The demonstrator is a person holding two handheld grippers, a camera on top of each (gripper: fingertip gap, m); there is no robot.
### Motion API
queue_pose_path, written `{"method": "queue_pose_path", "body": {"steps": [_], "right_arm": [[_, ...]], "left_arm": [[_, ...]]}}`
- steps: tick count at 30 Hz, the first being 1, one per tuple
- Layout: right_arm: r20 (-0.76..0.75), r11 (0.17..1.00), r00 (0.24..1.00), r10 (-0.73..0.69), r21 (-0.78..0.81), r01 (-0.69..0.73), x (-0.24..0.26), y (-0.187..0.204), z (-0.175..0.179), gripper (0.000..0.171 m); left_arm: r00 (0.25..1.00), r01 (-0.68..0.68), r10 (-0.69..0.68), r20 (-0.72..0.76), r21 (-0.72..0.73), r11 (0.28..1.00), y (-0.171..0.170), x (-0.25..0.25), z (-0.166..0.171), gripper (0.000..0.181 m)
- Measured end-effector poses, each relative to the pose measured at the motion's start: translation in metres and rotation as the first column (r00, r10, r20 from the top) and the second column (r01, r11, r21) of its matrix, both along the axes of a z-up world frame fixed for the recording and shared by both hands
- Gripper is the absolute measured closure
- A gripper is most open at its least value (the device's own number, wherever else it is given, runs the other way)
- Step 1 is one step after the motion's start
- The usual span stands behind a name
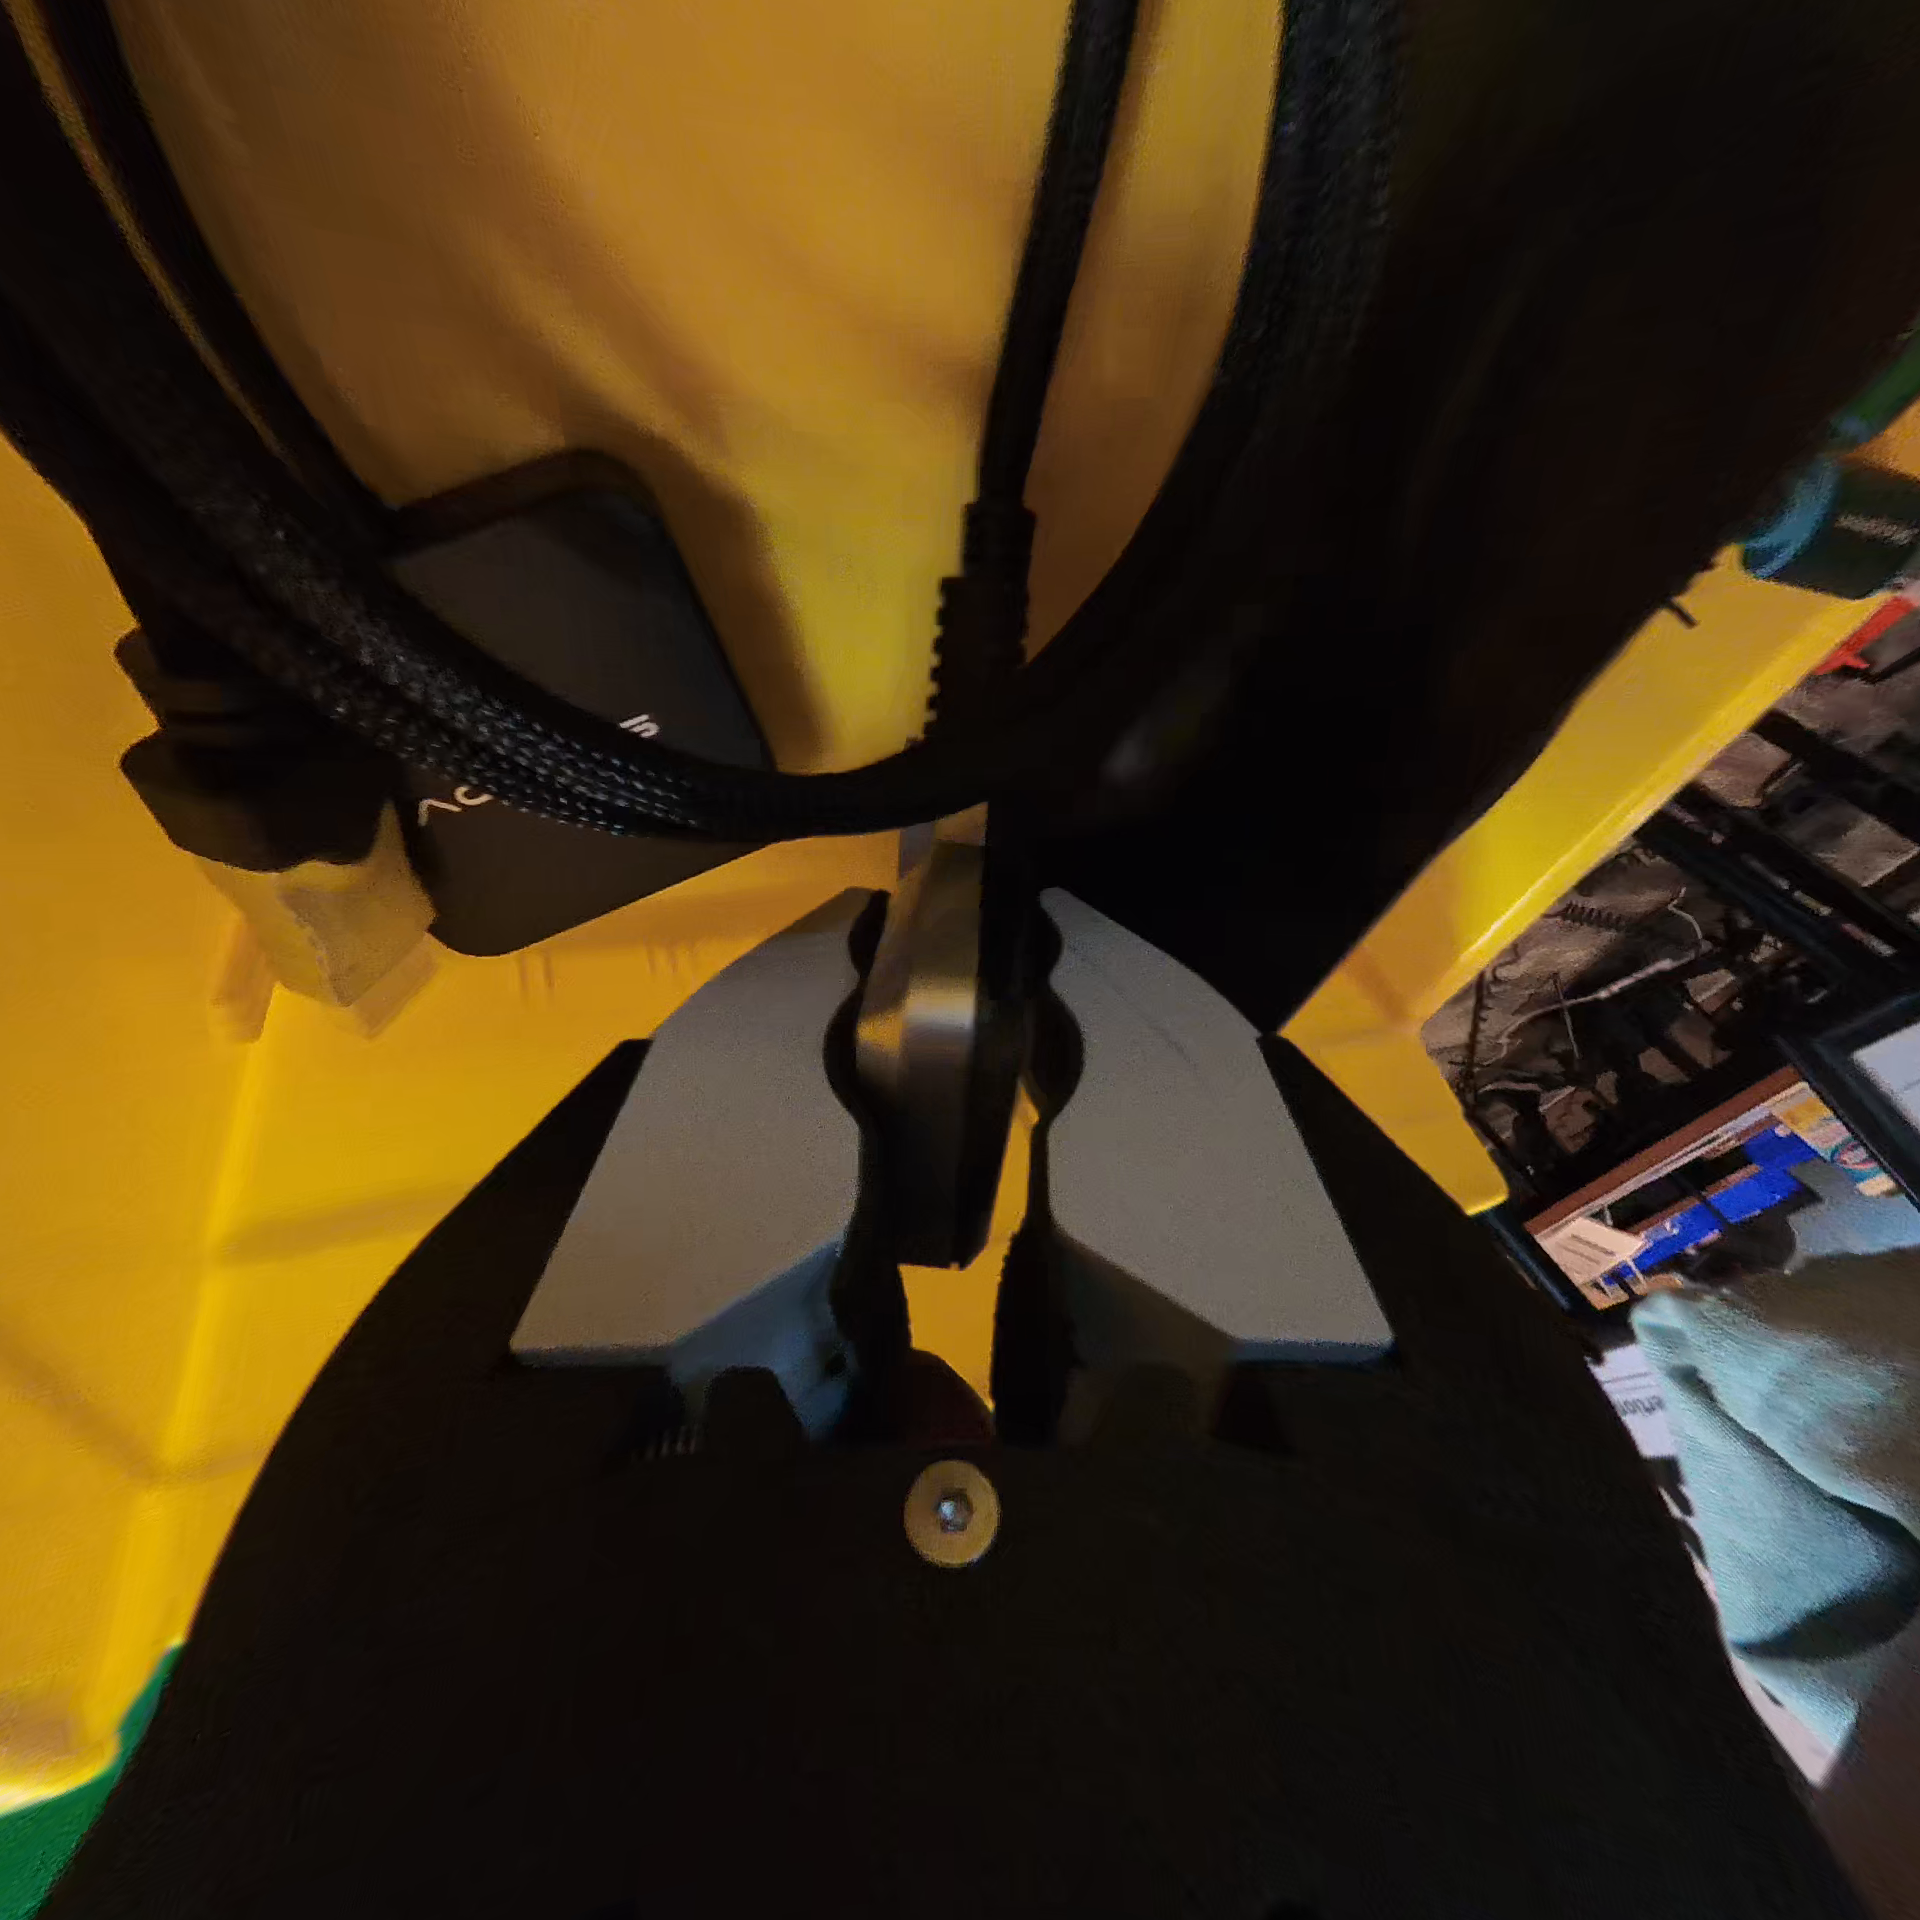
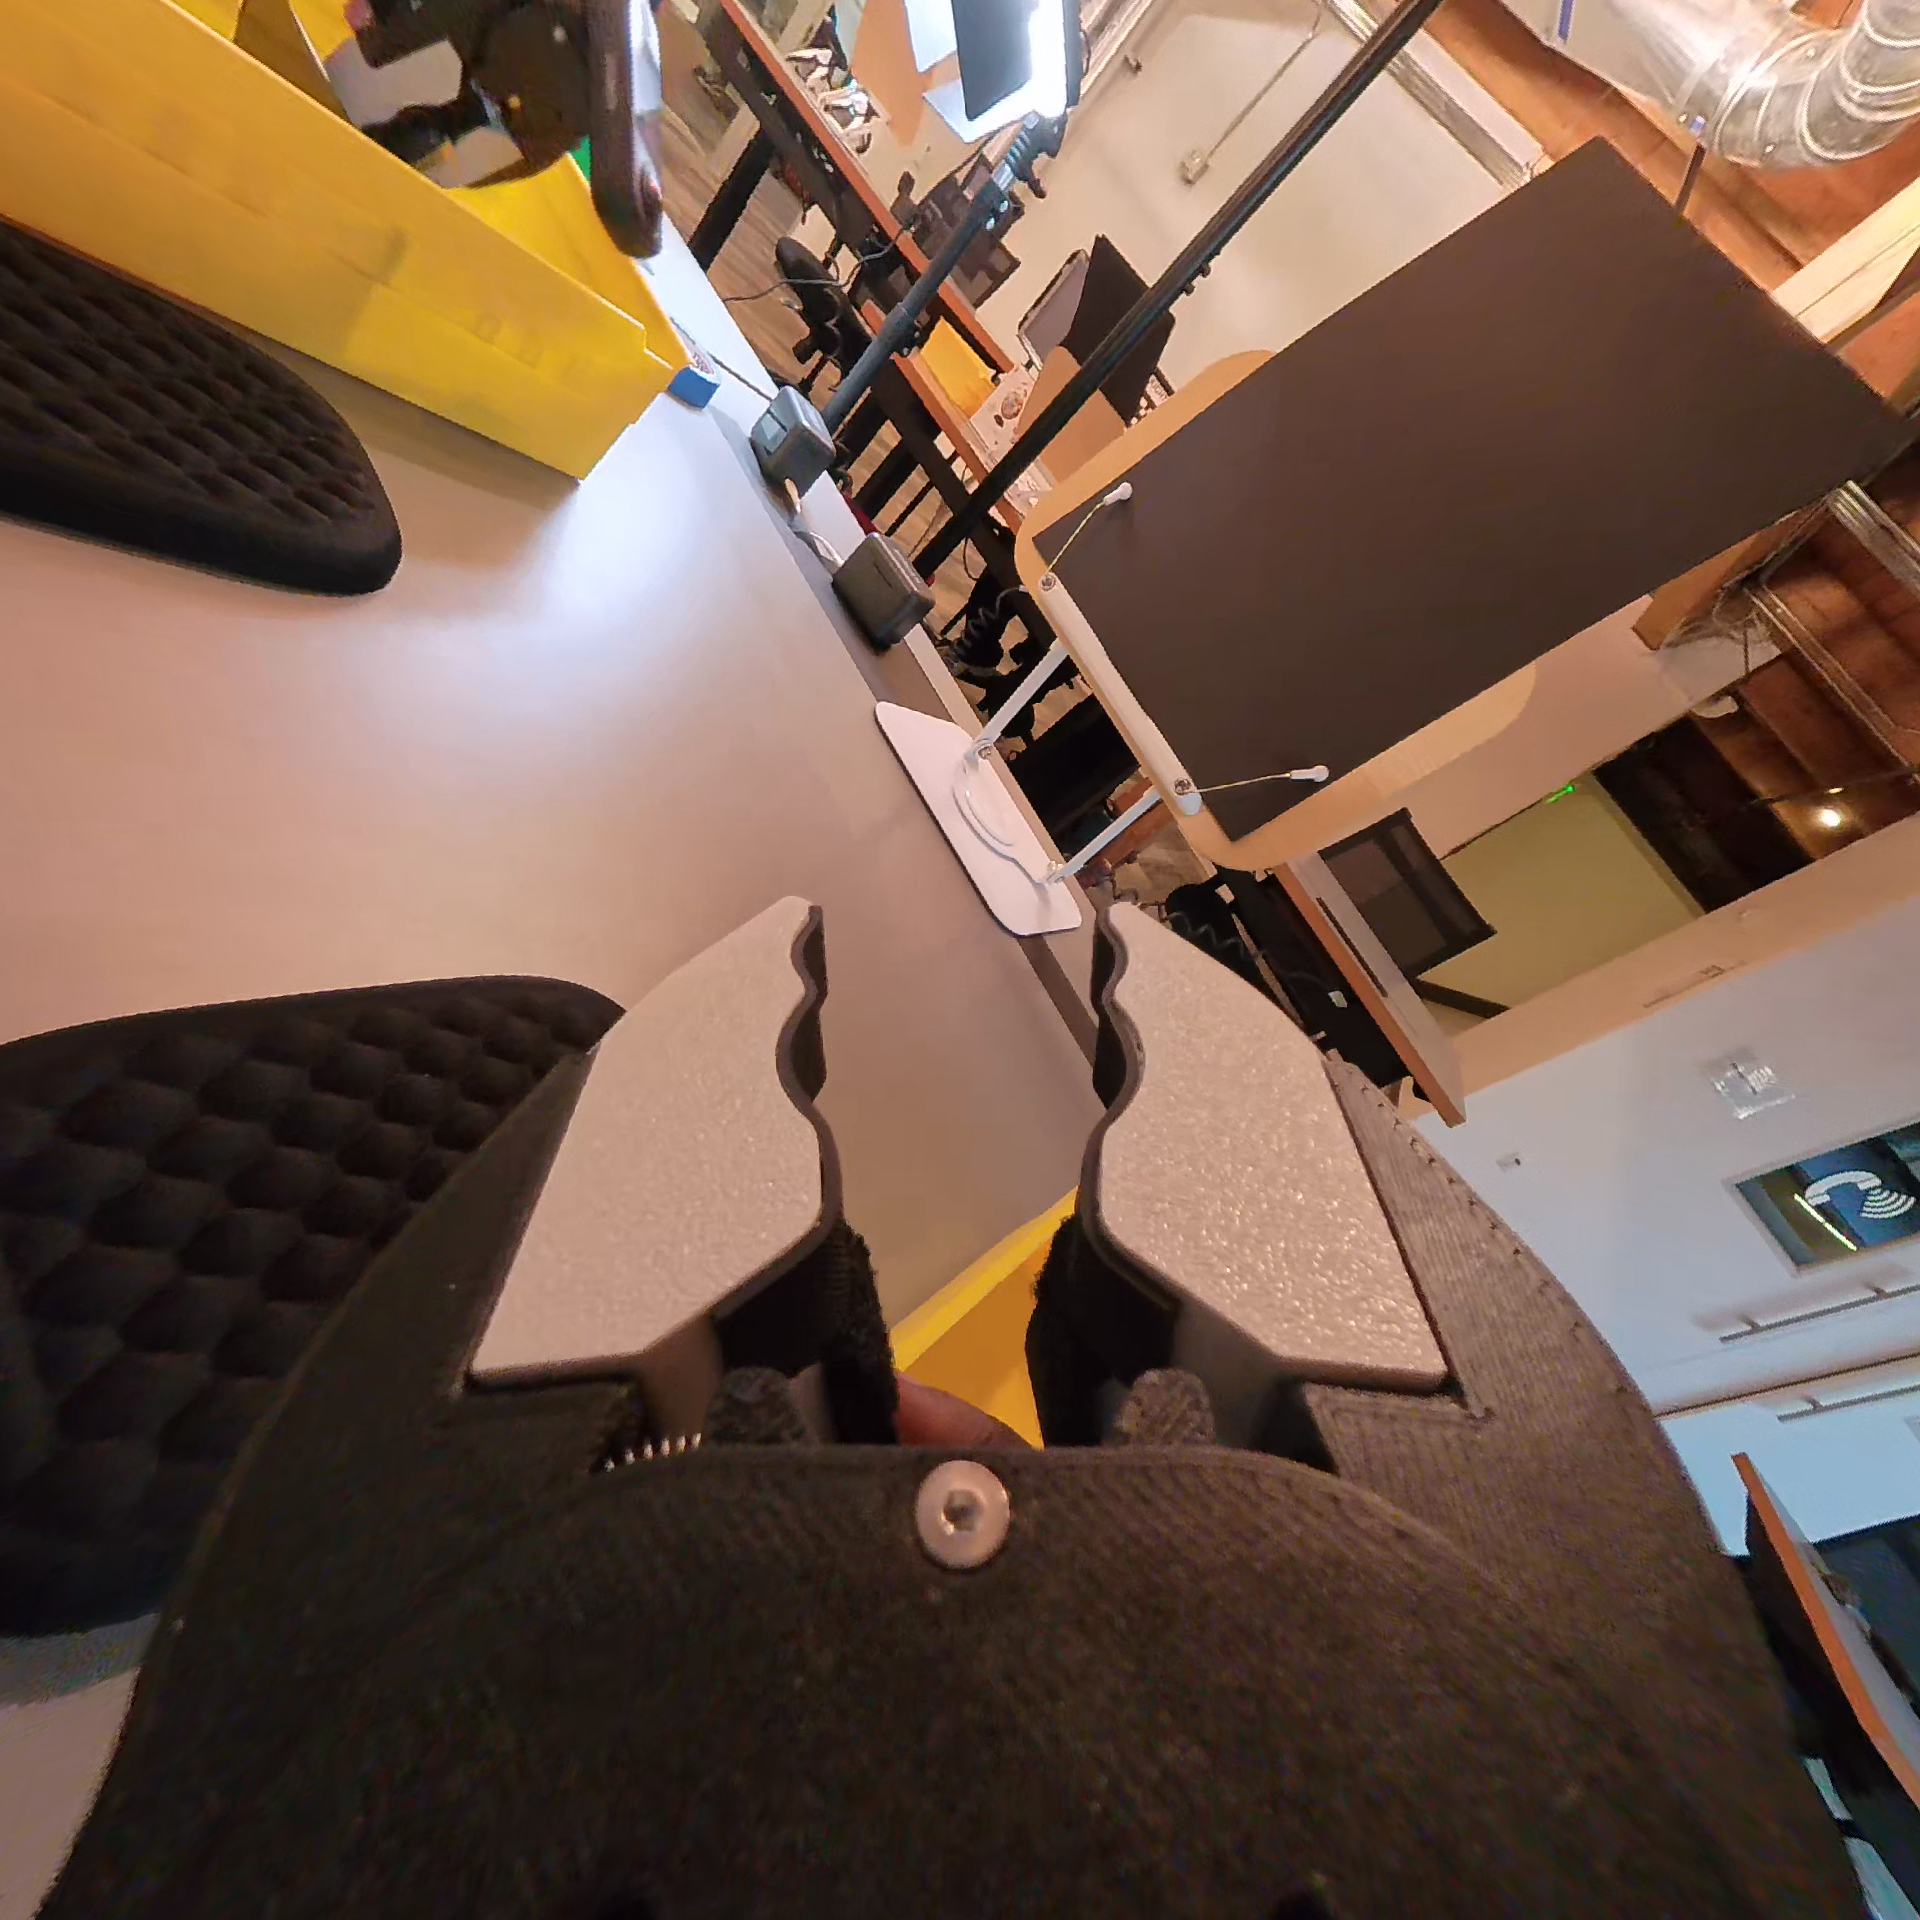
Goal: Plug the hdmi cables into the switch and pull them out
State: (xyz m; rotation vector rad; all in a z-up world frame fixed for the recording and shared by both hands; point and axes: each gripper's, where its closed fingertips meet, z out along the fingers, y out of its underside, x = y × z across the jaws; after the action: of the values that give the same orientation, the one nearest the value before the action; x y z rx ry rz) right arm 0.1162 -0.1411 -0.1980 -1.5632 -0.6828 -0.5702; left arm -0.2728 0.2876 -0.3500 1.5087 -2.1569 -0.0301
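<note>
Left wrist view: gripper (image 1: 951,1023) clamps lengthwise plug (image 1: 925,1049).

The braided cloth sleeve of the hdmi cable (image 1: 499,717) looks rough beside the smooth matt black plastic switch (image 1: 582,665) in the glossy yellow plastic bin (image 1: 623,260), and the right gripper (image 2: 956,997) has grainy matt grey pads (image 2: 675,1143) over the smooth matt table (image 2: 416,790).

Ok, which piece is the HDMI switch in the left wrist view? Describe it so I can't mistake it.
Start from the yellow bin that fills the left wrist view. Left of centre, a flat black box lies on it: the switch, with braided black cables crossing over it. Unlike the round woven cables, it is smooth, flat and rounded at the corners, with a gold-tipped plug at its near left corner.
</note>
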Motion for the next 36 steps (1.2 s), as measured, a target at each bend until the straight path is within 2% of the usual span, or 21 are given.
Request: {"method": "queue_pose_path", "body": {"steps": [5,9,12,14,16,18,20,22,25,26,28,29,31,34,36], "right_arm": [[0.02,1.0,1.0,-0.01,-0.022,0.01,0.003,0.004,-0.004,0.122],[0.018,1.0,1.0,0.013,-0.003,-0.013,-0.001,0.008,-0.001,0.122],[0.027,1.0,0.999,0.021,0.001,-0.021,-0.003,0.011,0.0,0.122],[0.027,0.999,0.999,0.032,0.002,-0.032,-0.005,0.012,0.0,0.123],[0.028,0.999,0.999,0.039,0.007,-0.039,-0.007,0.013,0.001,0.123],[0.029,0.999,0.999,0.044,0.013,-0.045,-0.008,0.014,0.002,0.123],[0.029,0.998,0.998,0.054,0.021,-0.055,-0.01,0.016,0.003,0.123],[0.023,0.997,0.997,0.072,0.034,-0.072,-0.014,0.019,0.004,0.123],[-0.016,0.992,0.994,0.108,0.063,-0.107,-0.024,0.028,0.008,0.123],[-0.047,0.99,0.991,0.123,0.076,-0.12,-0.028,0.033,0.009,0.123],[-0.127,0.983,0.977,0.17,0.092,-0.159,-0.039,0.043,0.009,0.122],[-0.154,0.978,0.968,0.198,0.093,-0.186,-0.047,0.048,0.008,0.121],[-0.149,0.968,0.958,0.245,0.096,-0.233,-0.063,0.059,0.003,0.114],[-0.084,0.951,0.948,0.306,0.064,-0.302,-0.088,0.075,-0.011,0.1],[-0.027,0.942,0.942,0.335,0.038,-0.334,-0.1,0.084,-0.018,0.095]], "left_arm": [[0.984,0.011,-0.027,0.179,0.085,0.996,-0.001,0.005,0.026,0.159],[0.919,-0.005,-0.081,0.385,0.217,0.976,0.0,0.015,0.066,0.159],[0.842,-0.065,-0.117,0.527,0.314,0.947,-0.002,0.018,0.1,0.159],[0.743,-0.162,-0.129,0.657,0.364,0.917,-0.003,0.026,0.127,0.159],[0.595,-0.285,-0.137,0.792,0.367,0.886,-0.007,0.033,0.158,0.159],[0.401,-0.412,-0.155,0.903,0.329,0.85,-0.012,0.043,0.188,0.159],[0.16,-0.512,-0.172,0.972,0.23,0.827,-0.024,0.055,0.215,0.159],[-0.089,-0.569,-0.147,0.985,0.071,0.819,-0.04,0.069,0.234,0.159],[-0.439,-0.485,-0.004,0.899,-0.233,0.843,-0.076,0.092,0.253,0.159],[-0.532,-0.42,0.062,0.844,-0.327,0.846,-0.089,0.099,0.258,0.159],[-0.651,-0.285,0.177,0.738,-0.454,0.844,-0.114,0.114,0.262,0.16],[-0.683,-0.227,0.236,0.691,-0.508,0.831,-0.125,0.122,0.261,0.16],[-0.687,-0.126,0.367,0.628,-0.599,0.791,-0.148,0.14,0.257,0.16],[-0.59,-0.014,0.569,0.573,-0.711,0.703,-0.184,0.17,0.24,0.16],[-0.518,0.024,0.655,0.551,-0.755,0.655,-0.208,0.188,0.229,0.16]]}}
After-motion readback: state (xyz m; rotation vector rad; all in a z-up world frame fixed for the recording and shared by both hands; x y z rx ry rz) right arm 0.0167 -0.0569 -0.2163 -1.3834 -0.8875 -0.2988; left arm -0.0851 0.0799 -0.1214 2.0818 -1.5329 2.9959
